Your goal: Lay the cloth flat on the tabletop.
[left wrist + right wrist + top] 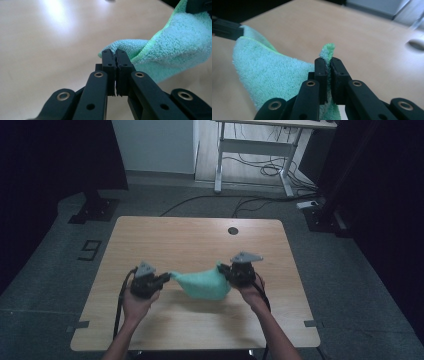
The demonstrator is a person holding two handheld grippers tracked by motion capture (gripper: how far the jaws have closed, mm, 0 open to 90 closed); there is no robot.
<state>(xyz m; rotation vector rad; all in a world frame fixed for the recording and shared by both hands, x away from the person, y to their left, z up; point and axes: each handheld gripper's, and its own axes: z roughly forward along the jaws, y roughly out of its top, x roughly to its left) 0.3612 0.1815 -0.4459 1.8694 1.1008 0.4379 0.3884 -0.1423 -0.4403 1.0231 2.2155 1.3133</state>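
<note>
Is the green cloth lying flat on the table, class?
No: the green cloth hangs bunched between the left gripper and right gripper, each pinching a corner.

A single mark reads on the floor point(45, 270) left of the desk point(200, 240): a taped figure point(89, 250) like a "9".

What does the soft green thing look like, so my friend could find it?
Look at the wooden table, near its front edge. Between the left gripper and the right gripper sags a fluffy mint-green cloth, pinched at both ends. It is the one bright, soft thing there.
</note>
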